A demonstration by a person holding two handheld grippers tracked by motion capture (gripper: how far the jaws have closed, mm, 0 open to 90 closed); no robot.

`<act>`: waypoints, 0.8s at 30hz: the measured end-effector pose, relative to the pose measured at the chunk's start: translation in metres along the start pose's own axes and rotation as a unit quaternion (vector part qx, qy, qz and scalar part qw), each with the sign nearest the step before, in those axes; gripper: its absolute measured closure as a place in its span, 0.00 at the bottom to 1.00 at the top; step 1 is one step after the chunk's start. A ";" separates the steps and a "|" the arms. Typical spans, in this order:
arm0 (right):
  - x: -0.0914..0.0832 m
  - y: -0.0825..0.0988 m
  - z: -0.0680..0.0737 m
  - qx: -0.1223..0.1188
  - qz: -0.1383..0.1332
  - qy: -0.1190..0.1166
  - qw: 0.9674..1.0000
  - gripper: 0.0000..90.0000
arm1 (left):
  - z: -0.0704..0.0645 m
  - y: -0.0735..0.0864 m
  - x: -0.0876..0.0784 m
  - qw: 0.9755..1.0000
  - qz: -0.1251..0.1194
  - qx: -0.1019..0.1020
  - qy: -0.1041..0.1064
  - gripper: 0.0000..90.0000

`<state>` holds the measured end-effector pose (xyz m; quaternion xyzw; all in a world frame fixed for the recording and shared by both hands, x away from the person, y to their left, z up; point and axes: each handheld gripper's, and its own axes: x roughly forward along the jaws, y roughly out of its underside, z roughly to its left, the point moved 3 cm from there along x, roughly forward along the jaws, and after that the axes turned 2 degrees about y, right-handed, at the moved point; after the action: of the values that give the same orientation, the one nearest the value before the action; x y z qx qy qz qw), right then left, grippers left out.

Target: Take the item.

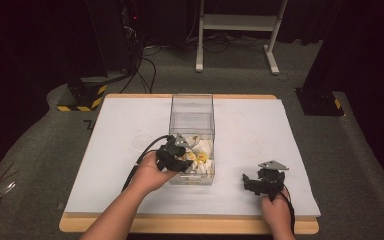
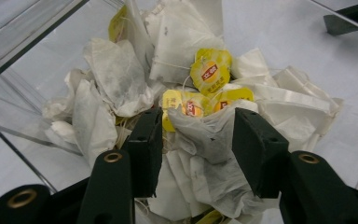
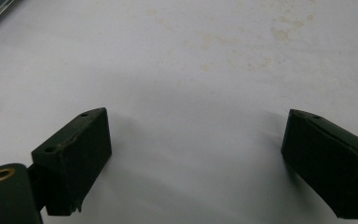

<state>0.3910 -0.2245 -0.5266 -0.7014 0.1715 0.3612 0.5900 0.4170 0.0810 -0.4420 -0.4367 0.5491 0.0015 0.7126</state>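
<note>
One clear plastic box (image 1: 192,120) stands at the middle of the white tabletop (image 1: 260,135), reaching toward its far edge, and a pile of white paper tea bags with yellow tags (image 2: 177,74) lies at the box's near end. Your left gripper (image 1: 189,158) is inside that near end, jaws on both sides of one crumpled white tea bag (image 2: 205,135). The bag is between the pads, and they seem to touch its sides, but I cannot tell if they press it firmly yet. Close slowly until the paper is pinched, take only this bag, and lift it straight up so that the strings of neighbour bags do not follow.

Your right gripper (image 1: 260,184) rests near the near right corner of the tabletop, jaws spread wide, nothing between them.

In the high view the left hand (image 1: 152,172) covers part of the pile. The lower part of the bag is cut off behind the jaws, and the tag print is too small to read.
</note>
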 end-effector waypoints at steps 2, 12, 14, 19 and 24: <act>0.000 0.000 0.000 0.000 0.000 0.000 1.000 0.09 | -0.001 -0.001 0.001 1.000 0.005 0.002 0.002 0.60; 0.000 0.000 0.000 0.000 0.000 0.000 1.000 0.09 | -0.001 -0.004 0.006 1.000 0.015 0.005 -0.006 0.59; 0.000 0.000 0.000 0.000 0.000 0.000 1.000 0.09 | 0.000 -0.004 0.006 1.000 0.017 0.006 -0.007 0.60; 0.000 0.000 0.000 0.000 0.000 0.000 1.000 0.09 | 0.002 -0.002 0.008 1.000 0.028 0.005 0.003 0.66; 0.000 0.000 0.000 0.001 0.000 0.000 1.000 0.09 | 0.003 -0.001 0.010 0.999 0.038 0.003 0.014 0.66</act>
<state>0.3908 -0.2244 -0.5265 -0.7010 0.1712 0.3612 0.5906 0.4235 0.0773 -0.4495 -0.4137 0.5755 0.0209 0.7052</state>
